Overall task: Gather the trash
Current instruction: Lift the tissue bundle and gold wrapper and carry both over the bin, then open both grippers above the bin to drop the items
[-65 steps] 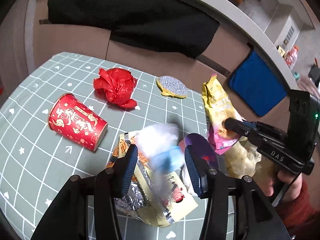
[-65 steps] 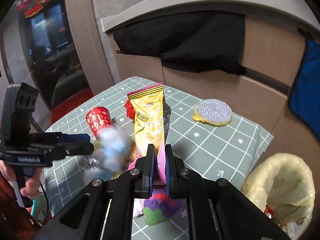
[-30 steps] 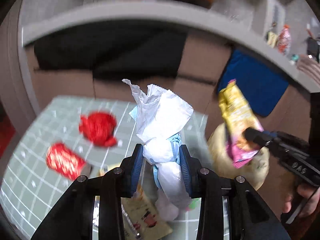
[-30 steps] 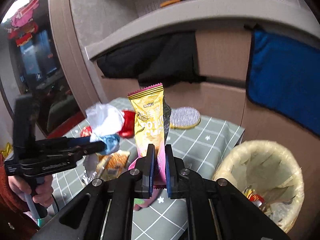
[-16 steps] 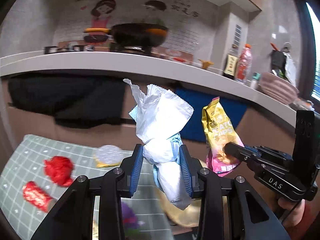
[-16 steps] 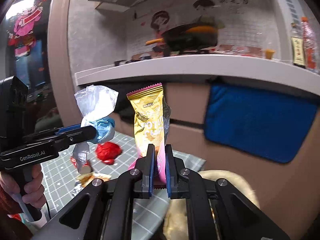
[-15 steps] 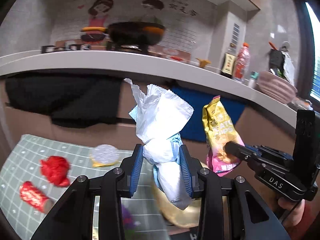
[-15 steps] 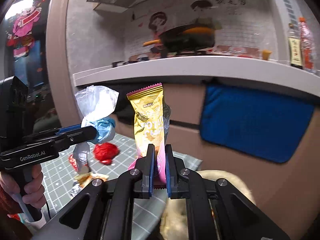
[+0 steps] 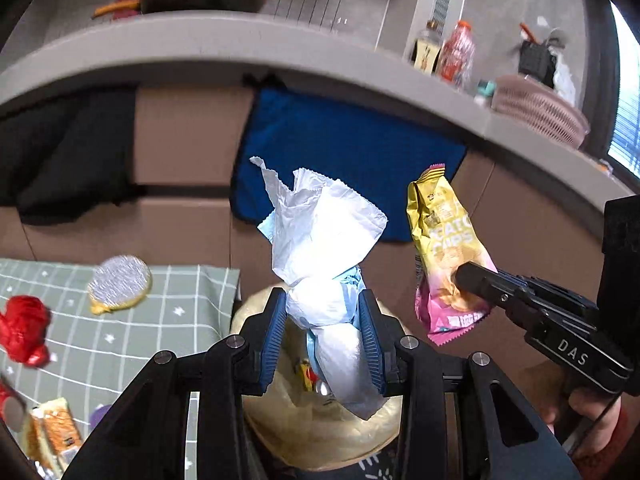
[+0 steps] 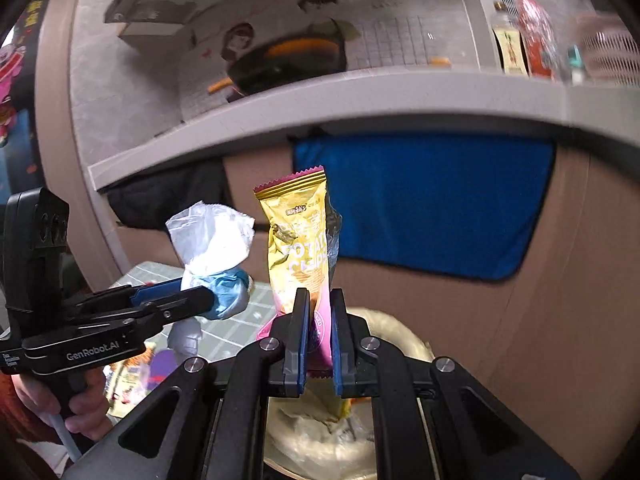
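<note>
Wad (image 9: 326, 276) of white-and-blue plastic, pinched at waist by left gripper (image 9: 323, 340), and chip bag (image 10: 302, 248), clamped at lower seam by right gripper (image 10: 320, 344), both over bin (image 9: 320, 436): likely light, soft, slippery.

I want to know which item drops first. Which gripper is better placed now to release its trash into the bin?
Probably the left gripper: its white and blue wad hangs over the bin opening. The right gripper, holding the chips bag, seems nearer the rim.
</note>
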Action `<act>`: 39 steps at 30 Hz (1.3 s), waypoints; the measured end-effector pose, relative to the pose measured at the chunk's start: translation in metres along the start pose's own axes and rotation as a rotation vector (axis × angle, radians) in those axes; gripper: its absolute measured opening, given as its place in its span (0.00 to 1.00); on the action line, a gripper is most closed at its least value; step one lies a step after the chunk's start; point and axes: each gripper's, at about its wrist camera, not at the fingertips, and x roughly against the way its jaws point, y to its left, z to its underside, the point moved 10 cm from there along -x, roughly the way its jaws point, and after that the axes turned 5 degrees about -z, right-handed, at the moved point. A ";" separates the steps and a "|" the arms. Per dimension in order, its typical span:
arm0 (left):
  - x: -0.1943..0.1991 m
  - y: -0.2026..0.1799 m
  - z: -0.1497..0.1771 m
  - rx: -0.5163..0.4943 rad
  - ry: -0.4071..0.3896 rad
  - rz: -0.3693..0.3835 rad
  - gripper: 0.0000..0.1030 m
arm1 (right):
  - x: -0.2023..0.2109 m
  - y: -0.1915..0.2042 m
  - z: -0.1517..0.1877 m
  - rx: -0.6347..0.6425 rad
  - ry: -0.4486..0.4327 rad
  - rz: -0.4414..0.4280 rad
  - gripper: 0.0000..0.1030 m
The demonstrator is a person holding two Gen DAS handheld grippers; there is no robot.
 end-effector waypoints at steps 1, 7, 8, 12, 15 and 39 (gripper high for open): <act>-0.007 0.001 0.004 0.004 0.015 -0.001 0.36 | -0.005 -0.005 0.005 -0.011 0.013 0.001 0.09; -0.043 0.008 0.027 0.021 0.100 -0.007 0.36 | -0.031 -0.027 0.023 -0.060 0.065 0.003 0.09; -0.047 0.008 0.031 0.020 0.111 -0.006 0.36 | -0.035 -0.031 0.026 -0.067 0.075 0.004 0.09; -0.060 0.008 0.039 0.030 0.150 0.004 0.36 | -0.050 -0.040 0.037 -0.090 0.115 0.003 0.09; -0.069 0.008 0.047 0.034 0.179 0.009 0.36 | -0.060 -0.045 0.048 -0.106 0.142 0.006 0.09; 0.020 0.095 0.008 0.256 0.086 -0.018 0.47 | -0.058 -0.022 0.031 -0.109 0.135 0.032 0.35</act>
